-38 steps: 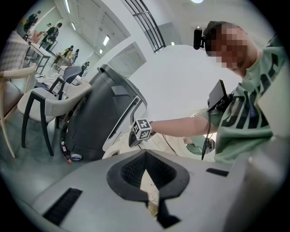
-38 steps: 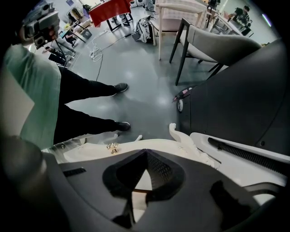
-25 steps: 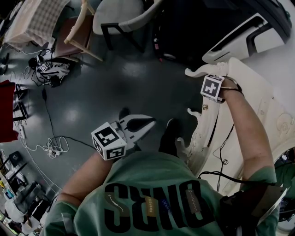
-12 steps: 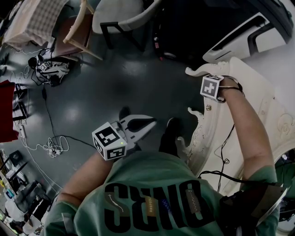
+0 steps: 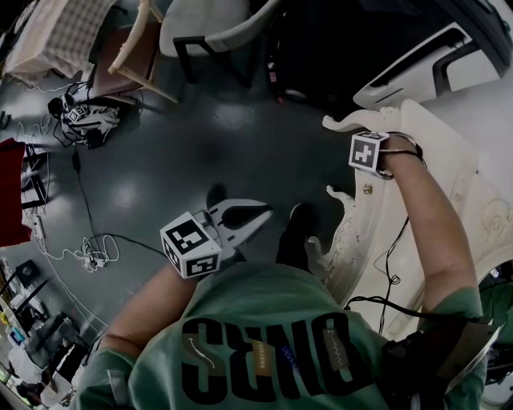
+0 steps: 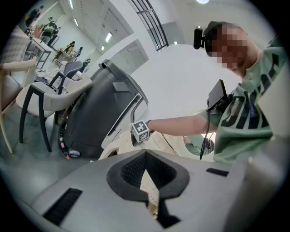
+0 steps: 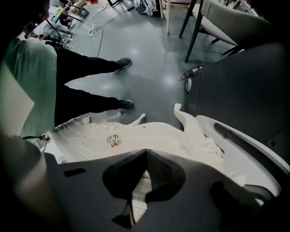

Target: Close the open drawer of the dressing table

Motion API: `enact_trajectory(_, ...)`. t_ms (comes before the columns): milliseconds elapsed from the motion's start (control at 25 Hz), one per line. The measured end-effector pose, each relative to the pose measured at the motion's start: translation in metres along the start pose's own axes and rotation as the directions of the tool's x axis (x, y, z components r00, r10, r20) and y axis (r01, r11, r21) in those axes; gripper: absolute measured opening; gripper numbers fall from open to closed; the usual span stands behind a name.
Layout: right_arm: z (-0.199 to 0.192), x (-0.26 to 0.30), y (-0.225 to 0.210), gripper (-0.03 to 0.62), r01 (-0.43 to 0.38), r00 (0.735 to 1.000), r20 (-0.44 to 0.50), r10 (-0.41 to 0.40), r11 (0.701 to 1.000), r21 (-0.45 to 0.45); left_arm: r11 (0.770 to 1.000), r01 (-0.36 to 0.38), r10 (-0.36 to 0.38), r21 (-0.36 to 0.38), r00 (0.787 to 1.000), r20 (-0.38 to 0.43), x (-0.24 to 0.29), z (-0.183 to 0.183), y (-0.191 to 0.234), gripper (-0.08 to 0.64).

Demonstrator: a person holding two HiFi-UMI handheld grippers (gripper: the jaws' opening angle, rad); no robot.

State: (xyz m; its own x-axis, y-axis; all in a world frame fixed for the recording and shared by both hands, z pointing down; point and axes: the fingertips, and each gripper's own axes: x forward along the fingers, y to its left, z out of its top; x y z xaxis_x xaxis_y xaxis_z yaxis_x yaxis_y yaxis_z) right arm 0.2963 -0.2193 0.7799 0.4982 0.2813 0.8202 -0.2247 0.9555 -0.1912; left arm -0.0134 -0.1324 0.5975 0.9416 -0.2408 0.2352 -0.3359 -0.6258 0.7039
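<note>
**Right gripper easing the drawer in, left gripper idle**

Nearest, the left gripper hangs unmoved over the floor just ahead of the person's green shirt, its jaws pinched together on nothing. Farther right, the right gripper, jaws likewise closed and empty, sits at the top edge of the cream drawer front of the dressing table. Over the last second the gold pull has crept slightly right, toward the table body. The drawer therefore appears to be sliding in, but I cannot tell whether it is fully home. Beyond stand a chair and a dark machine.
</note>
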Motion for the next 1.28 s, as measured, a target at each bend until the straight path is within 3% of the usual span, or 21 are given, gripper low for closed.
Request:
enact_trajectory(480, -0.005, 0.013, 0.003, 0.012, -0.033, 0.995, -0.095, 0.03, 0.999, -0.029, 1.0, 0.002, -0.002, -0.008, 1.0, -0.005, 0.006, -0.003, 0.003, 0.008)
enact_trajectory(960, -0.011, 0.021, 0.001, 0.012, -0.016, 0.952, -0.307, -0.014, 0.995, -0.095, 1.0, -0.004, 0.004, -0.02, 1.0, -0.006, 0.002, -0.006, 0.008, 0.008)
enact_trajectory(1280, -0.013, 0.031, 0.0, 0.012, -0.012, 0.929, -0.37, -0.028, 0.994, -0.106, 1.0, -0.008, 0.008, -0.027, 1.0, 0.0, -0.003, -0.008, 0.009, 0.008)
